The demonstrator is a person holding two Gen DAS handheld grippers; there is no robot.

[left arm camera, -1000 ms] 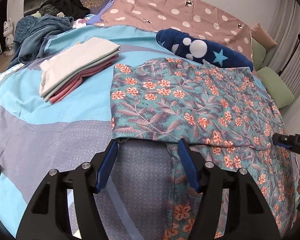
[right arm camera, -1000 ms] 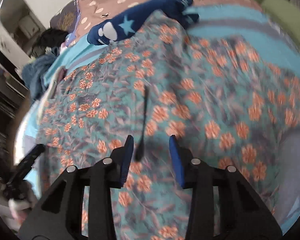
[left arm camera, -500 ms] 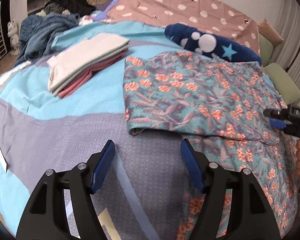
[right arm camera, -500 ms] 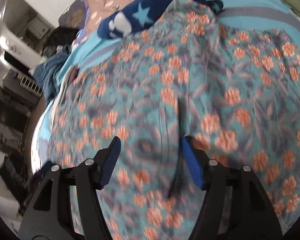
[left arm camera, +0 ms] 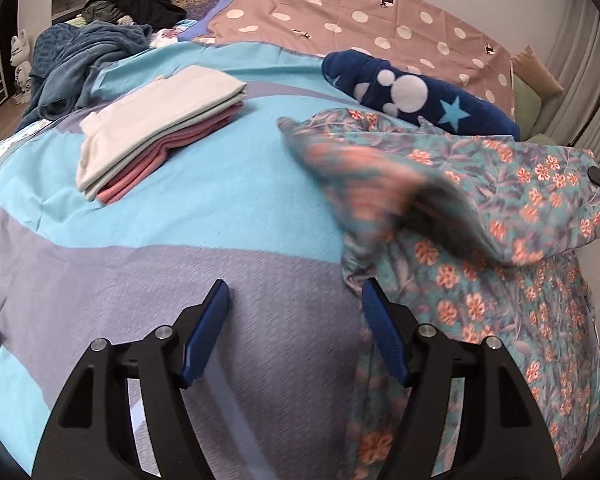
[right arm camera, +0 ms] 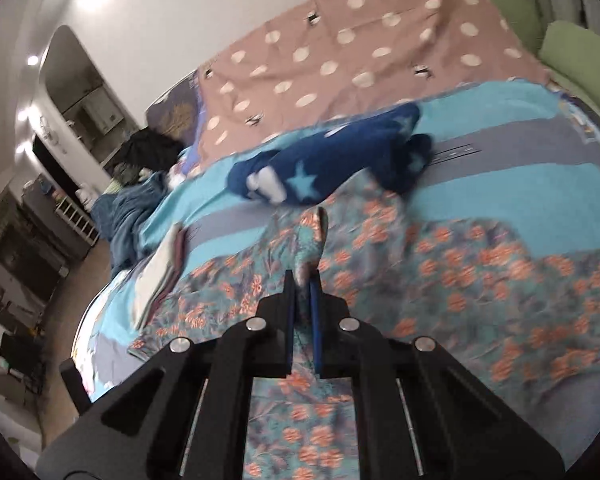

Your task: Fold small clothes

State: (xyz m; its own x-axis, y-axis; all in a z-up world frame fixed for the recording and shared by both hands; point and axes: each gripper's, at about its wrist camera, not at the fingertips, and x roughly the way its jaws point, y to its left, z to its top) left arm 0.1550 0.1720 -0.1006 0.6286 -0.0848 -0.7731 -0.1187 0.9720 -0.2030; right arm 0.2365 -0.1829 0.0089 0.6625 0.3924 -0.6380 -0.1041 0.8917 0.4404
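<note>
My right gripper [right arm camera: 303, 280] has just closed its jaws on a fold of the teal floral cotton garment [left arm camera: 500, 216]; half a second ago they stood open over flat cloth. The pinched edge now rises off the blue-and-grey striped bedspread [left arm camera: 180, 208], and the garment's near-left portion blurs in mid-lift. I judge that a fold is under way. My left gripper [left arm camera: 296, 332] stands wide and empty over the bedspread, with the garment's lower edge just beside its right finger. The garment lies to the right of the folded stack of white and pink clothes [left arm camera: 156, 128], well apart from it.
</note>
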